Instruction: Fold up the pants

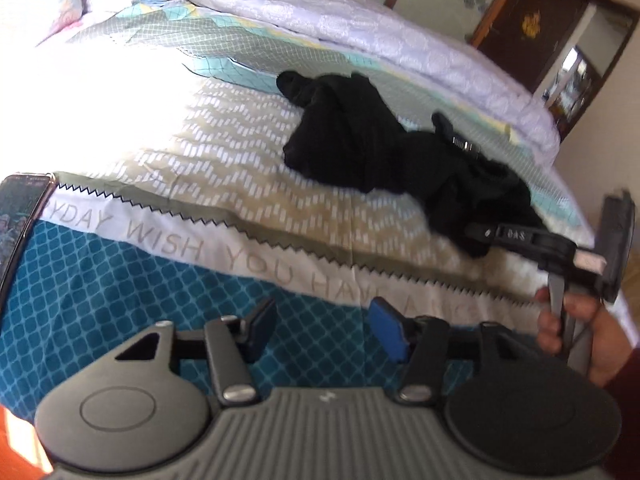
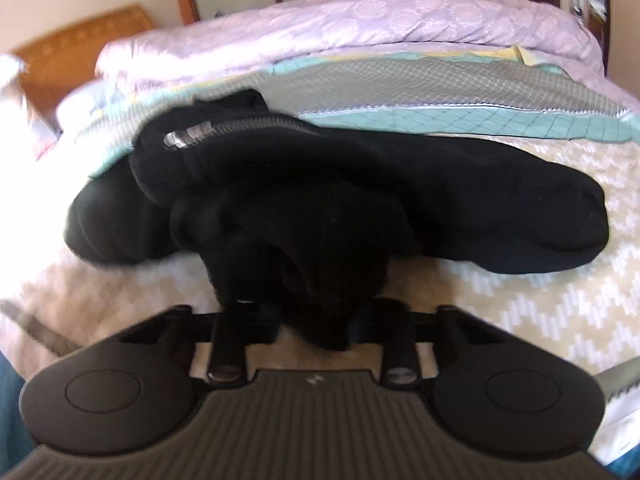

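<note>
Black pants (image 2: 320, 208) bunched on bed (image 2: 520, 288); right gripper (image 2: 316, 320) clenched on a fold, left gripper (image 1: 320, 328) released, empty: layered grab may drag whole heap.

The pants (image 2: 360, 208) are matt black knit cloth, soft and bunched, with a shiny metal zipper (image 2: 240, 126). The bedsheet (image 1: 224, 168) is smooth printed cotton-like cloth; the quilt (image 2: 340, 28) behind it is pale lilac fabric with a faint sheen. The left gripper (image 1: 324, 328) is matt black plastic with a ribbed grey body, blue rubbery pads (image 1: 386, 330) and dull metal screws. The headboard (image 2: 80, 40) looks like varnished wood. The phone (image 1: 22, 216) has a glossy screen.
</note>
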`<action>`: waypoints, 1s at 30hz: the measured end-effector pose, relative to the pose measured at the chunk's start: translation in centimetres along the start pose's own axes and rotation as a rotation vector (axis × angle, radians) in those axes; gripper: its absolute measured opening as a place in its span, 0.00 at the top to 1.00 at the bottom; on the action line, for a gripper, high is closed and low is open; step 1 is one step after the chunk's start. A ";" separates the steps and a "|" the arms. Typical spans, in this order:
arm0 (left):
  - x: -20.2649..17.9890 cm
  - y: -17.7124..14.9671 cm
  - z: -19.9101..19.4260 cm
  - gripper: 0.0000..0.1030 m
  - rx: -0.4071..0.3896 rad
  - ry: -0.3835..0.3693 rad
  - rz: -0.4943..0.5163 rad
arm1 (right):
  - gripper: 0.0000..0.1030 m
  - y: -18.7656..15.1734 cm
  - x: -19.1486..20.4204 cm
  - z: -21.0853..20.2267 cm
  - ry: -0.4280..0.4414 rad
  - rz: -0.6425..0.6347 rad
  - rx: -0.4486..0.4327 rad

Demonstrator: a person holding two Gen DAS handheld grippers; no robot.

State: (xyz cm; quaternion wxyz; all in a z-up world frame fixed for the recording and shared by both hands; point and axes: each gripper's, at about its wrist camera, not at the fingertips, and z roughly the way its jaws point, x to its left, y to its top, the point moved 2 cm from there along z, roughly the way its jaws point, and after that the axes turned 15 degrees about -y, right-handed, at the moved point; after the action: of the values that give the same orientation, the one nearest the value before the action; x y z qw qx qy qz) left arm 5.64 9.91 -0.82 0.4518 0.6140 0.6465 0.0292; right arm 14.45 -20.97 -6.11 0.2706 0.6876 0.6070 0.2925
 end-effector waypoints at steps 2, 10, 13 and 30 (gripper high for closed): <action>0.7 0.8 -1.1 0.50 -0.038 -0.053 -0.024 | 0.86 -0.2 1.5 -3.0 0.206 0.081 0.023; 3.9 2.1 -4.2 0.48 -0.145 -0.043 -0.083 | 0.63 -7.6 9.2 -15.0 0.784 0.026 0.177; 4.1 1.2 -3.6 0.42 -0.108 -0.038 -0.087 | 0.61 -10.1 7.4 -15.8 0.673 -0.065 0.201; 3.0 -5.1 2.9 0.15 0.167 -0.343 -0.449 | 0.40 -5.0 3.9 -4.6 0.215 -0.468 -0.066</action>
State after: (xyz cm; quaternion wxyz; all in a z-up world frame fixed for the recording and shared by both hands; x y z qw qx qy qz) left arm 4.00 9.64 -7.26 0.4976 0.4866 0.6806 -0.2289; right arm 8.08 -16.39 -6.36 0.2873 0.4840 0.7650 0.3130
